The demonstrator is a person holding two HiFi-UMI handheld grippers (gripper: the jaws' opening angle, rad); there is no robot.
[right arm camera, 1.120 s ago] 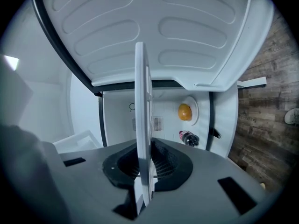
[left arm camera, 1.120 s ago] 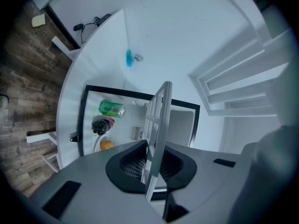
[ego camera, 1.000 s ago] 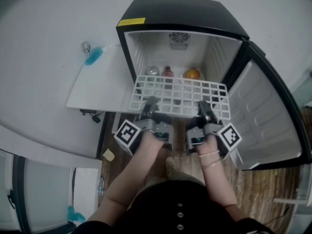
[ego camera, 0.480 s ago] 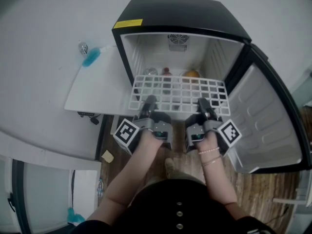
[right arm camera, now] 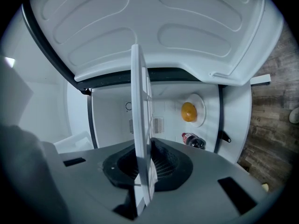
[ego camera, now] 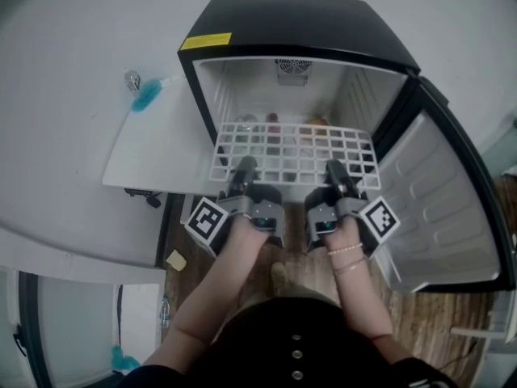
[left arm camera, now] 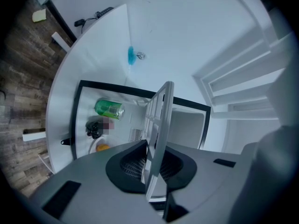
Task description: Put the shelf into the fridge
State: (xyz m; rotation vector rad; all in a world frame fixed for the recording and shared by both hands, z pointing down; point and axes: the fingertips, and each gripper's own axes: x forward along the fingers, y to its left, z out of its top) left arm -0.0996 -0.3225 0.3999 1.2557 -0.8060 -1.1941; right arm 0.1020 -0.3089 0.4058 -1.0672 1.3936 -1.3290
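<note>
Shelf (ego camera: 295, 153) lies flat at the open front of the fridge (ego camera: 299, 27), its far edge just inside. The left claw (ego camera: 245, 167) and right claw (ego camera: 334, 169) each pinch the near edge of the shelf. Deep inside the fridge sit a can (left arm camera: 109, 108), bottle (right arm camera: 192, 140) and orange (right arm camera: 188, 111).

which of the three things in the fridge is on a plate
The orange, on the white plate at the right of the fridge. The green can and the dark bottle have no plate under them.

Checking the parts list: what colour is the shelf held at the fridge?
The shelf is white, seen best in the head view.
</note>
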